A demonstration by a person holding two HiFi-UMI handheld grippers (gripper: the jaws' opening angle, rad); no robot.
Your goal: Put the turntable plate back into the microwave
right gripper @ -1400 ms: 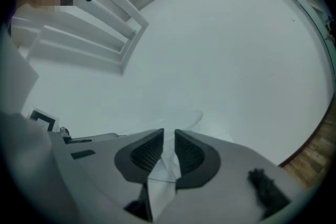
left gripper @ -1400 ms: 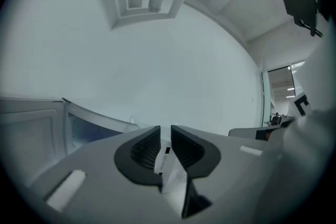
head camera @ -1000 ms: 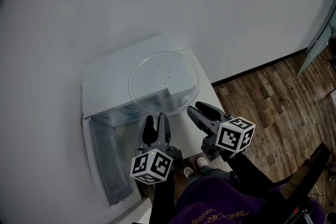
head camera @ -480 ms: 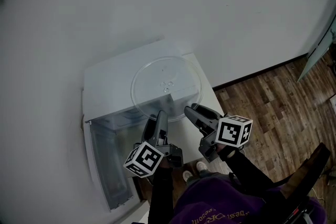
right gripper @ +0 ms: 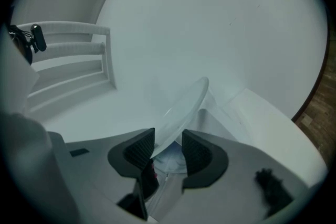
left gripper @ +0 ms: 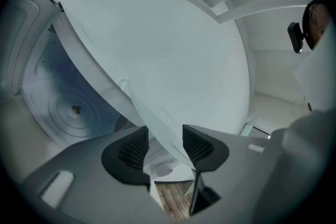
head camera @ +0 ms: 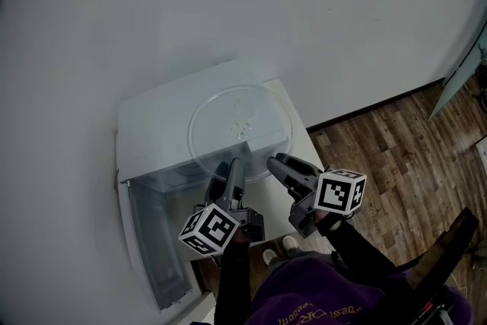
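On top of the microwave (head camera: 152, 114), whose door hangs open, the turntable plate (head camera: 240, 125) appears to lie flat with its near rim overhanging the cavity mouth. Left gripper (left gripper: 165, 147): jaws apart and closing, rim between the pads, not yet clamped. Right gripper (right gripper: 168, 150): jaws apart, also astride the rim. Judgement: seat the pads fully on the rim before lifting, then raise both sides together and level, since the glass could slip.

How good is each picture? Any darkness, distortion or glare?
Head view: dim and greyish, darker at left; the clear turntable plate shows only by faint rim highlights. Left gripper view: strong fisheye, black round border, the microwave cavity curves. Right gripper view: same fisheye, pale and low in contrast.
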